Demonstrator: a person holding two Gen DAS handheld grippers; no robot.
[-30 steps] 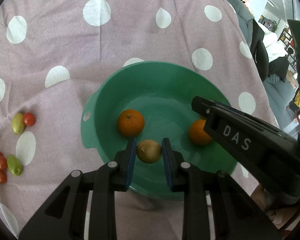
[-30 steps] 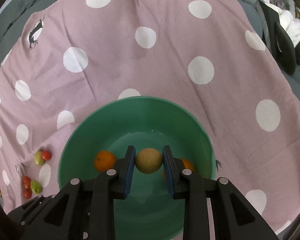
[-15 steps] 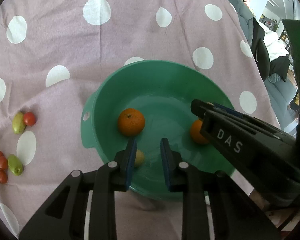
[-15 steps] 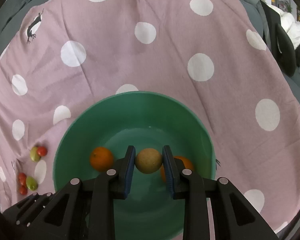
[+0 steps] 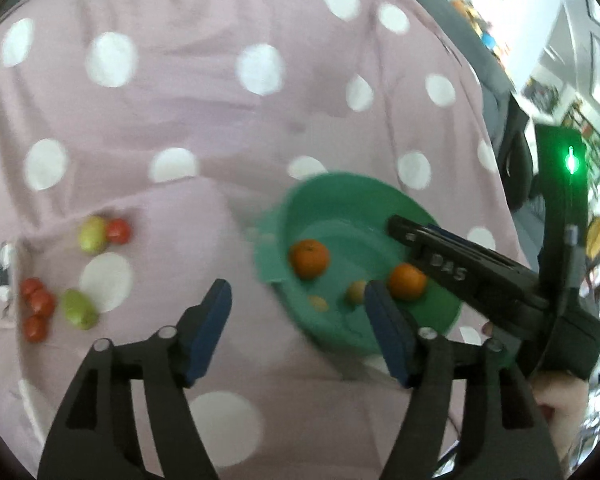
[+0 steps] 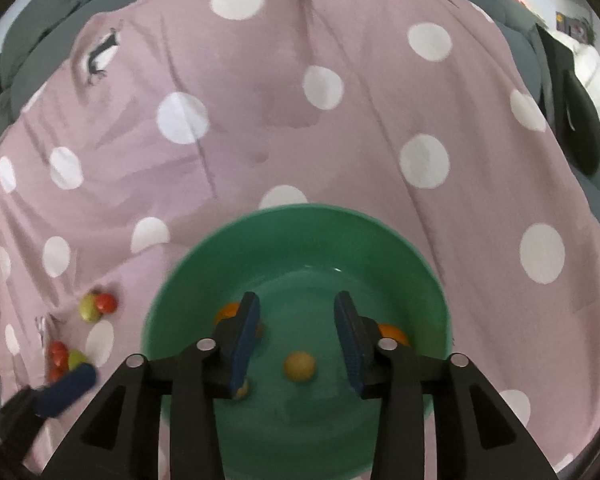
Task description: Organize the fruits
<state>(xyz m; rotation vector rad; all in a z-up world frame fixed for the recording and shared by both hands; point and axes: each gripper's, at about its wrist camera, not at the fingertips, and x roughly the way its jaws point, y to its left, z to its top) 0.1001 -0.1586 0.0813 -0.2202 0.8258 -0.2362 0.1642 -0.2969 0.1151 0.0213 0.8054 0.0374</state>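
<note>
A green bowl [image 6: 188, 292] lies on the pink dotted cloth; it also shows in the left wrist view [image 5: 340, 188]. In it lie two oranges [image 5: 309, 258] [image 5: 407, 281] and two small tan-yellow fruits [image 6: 299, 366] [image 5: 356, 291]. My right gripper [image 6: 296, 332] is open and empty over the bowl, above the tan fruit. My left gripper [image 5: 296, 320] is open and empty, at the bowl's left rim. Small red tomatoes [image 5: 118, 231] and green fruits [image 5: 79, 308] lie on the cloth to the left.
The cloth [image 6: 300, 120] covers a grey sofa [image 6: 60, 20]. The right gripper's body [image 5: 472, 276] reaches across the bowl in the left wrist view. A dark object [image 6: 576, 120] lies at the right edge.
My right gripper opened and dropped the tan fruit into the bowl. My left gripper opened wide and swung left, away from the bowl's middle.
</note>
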